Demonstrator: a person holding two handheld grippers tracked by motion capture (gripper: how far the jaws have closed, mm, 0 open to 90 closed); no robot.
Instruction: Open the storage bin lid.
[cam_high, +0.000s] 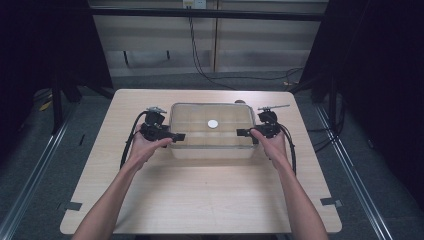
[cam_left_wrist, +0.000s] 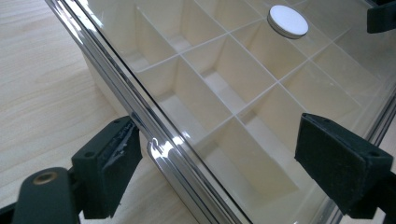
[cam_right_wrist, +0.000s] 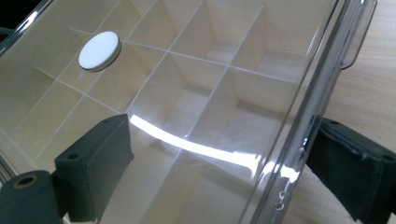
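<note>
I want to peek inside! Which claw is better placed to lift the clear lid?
Left, probably, but barely. The left claw and right claw both stand open astride the lid rim. A step in the rim sits right by the left's jaws; the clear tab lies farther from the right's.

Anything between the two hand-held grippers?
Yes: the clear-lidded box with a white disc on its lid, seen in the high view.

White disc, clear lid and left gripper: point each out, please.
White disc (cam_left_wrist: 287, 21), left gripper view, its flat top.
Clear lid (cam_right_wrist: 299, 116), right gripper view, its side edge.
Left gripper (cam_high: 178, 136), high view, between its fingertips.
</note>
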